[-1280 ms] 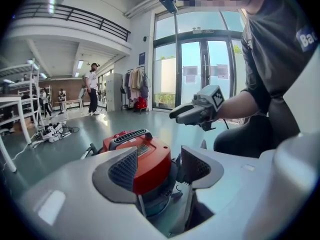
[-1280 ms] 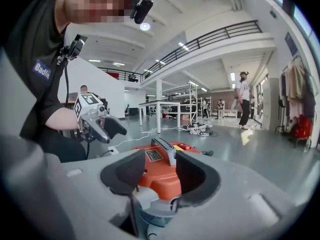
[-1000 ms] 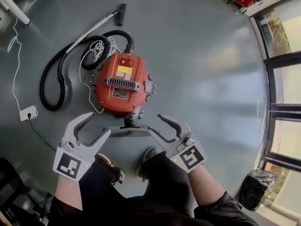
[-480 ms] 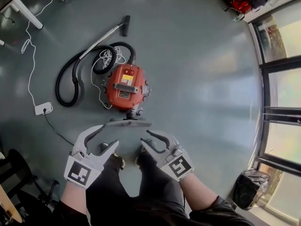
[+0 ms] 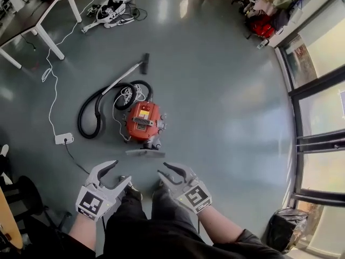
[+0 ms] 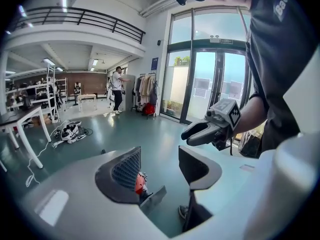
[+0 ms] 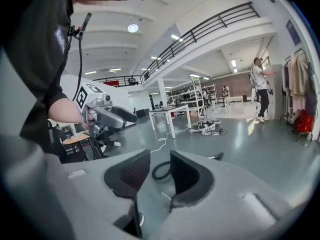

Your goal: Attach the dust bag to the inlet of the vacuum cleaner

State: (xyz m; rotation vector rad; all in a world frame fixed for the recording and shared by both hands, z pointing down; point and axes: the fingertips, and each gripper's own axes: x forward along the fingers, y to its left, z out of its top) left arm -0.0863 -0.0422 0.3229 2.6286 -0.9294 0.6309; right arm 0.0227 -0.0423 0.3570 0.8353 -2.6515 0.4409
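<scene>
Lifting L gripper [image 5: 119, 172] + R gripper [image 5: 163, 170] off vacuum [image 5: 143, 122] — narrowing open jaws, holding nothing; leaving dust bag [image 5: 144, 153] at inlet [image 5: 153, 143], prob. done.

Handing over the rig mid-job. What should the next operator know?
Left gripper and right gripper: open, nothing between the fingers, which have just been closing slightly; both raised above the person's legs.
Dust bag: flat on the floor at the near end of the red vacuum cleaner.
Done: bag brought to the vacuum.
Left: confirm it is seated; too small to tell here.
</scene>
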